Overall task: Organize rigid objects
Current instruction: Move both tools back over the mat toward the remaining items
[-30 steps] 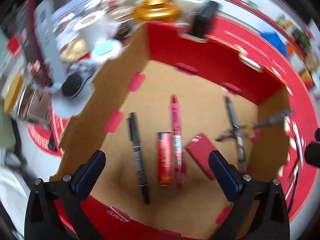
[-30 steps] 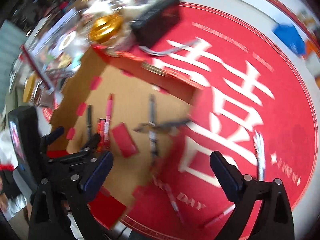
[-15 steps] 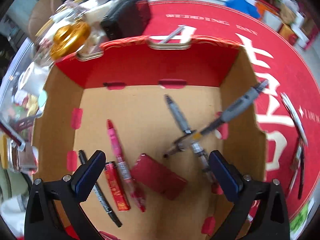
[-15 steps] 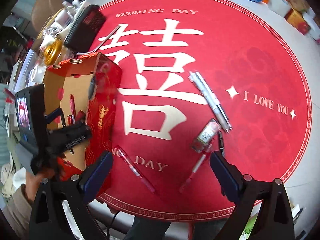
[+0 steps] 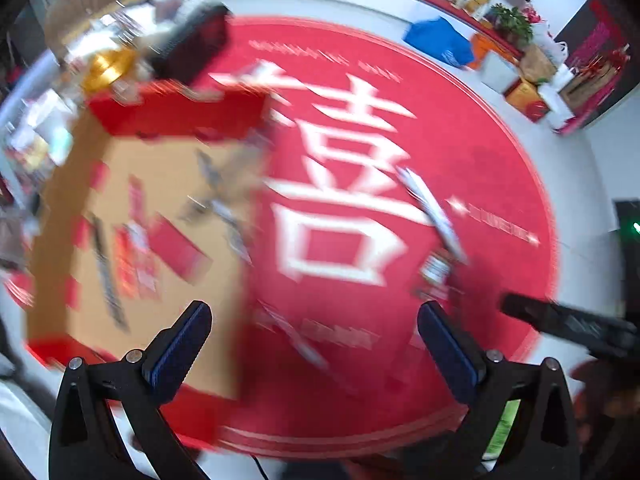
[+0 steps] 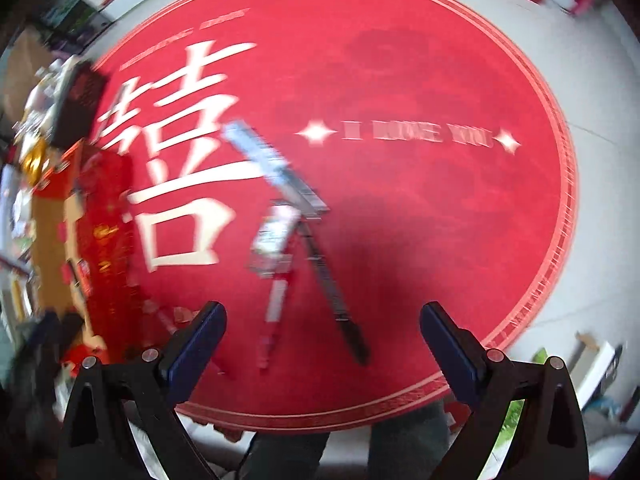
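Both views are blurred by motion. A red cardboard box point(image 5: 176, 114) with a brown floor sits at the left of a round red mat point(image 5: 480, 152); it holds several pens and a red flat case point(image 5: 180, 248). My left gripper point(image 5: 316, 344) is open and empty above the mat, right of the box. My right gripper point(image 6: 324, 340) is open and empty above loose items on the mat: a silver pen point(image 6: 276, 164), a small packet point(image 6: 276, 232), a red-and-white pen point(image 6: 276, 312) and a black pen point(image 6: 336, 296). The box also shows in the right wrist view point(image 6: 104, 240).
A gold round object point(image 5: 106, 70) and a black case point(image 5: 192, 48) stand behind the box among table clutter. Another pen point(image 5: 296, 340) lies on the mat near the box's front. The right gripper's black body point(image 5: 568, 324) shows at the left view's right edge.
My left gripper has swung right, off the box and over the mat. My right gripper has moved right and closer to the loose pens and packet on the mat.
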Tool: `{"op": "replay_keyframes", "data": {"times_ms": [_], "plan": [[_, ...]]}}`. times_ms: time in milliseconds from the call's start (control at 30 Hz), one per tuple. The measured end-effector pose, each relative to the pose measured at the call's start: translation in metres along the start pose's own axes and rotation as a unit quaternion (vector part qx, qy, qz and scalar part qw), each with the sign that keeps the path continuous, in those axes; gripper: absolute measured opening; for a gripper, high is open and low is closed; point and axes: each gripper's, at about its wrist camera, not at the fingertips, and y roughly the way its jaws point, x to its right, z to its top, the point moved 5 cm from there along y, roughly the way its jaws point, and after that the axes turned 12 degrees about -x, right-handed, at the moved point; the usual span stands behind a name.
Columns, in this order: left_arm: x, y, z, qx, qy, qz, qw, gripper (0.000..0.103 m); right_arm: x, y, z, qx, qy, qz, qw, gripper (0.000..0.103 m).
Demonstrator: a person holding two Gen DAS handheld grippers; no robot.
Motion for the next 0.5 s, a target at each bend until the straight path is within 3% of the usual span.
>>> {"op": "replay_keyframes", "data": {"times_ms": [100,200,400,500], "plan": [[0.029,0.030,-0.020,-0.033,-0.042,-0.009,0.9985,0.103,0.027,0.003,0.002,-0.005,0.020,-0.009,1.000,0.098],[0.032,0.063,-0.028,-0.053,-0.108,-0.004,0.9927,0.103,0.043,0.005,0.004,-0.007,0.007,-0.022,1.000,0.098],[0.007,0.095,-0.028,-0.052,-0.203,0.041,0.9770,0.103,0.028,0.026,0.007,-0.016,-0.060,-0.030,0.998,0.098],[-0.005,0.105,-0.026,-0.054,-0.233,0.043,0.9700,0.103,0.014,0.043,0.007,-0.022,-0.102,-0.039,0.994,0.098]]}}
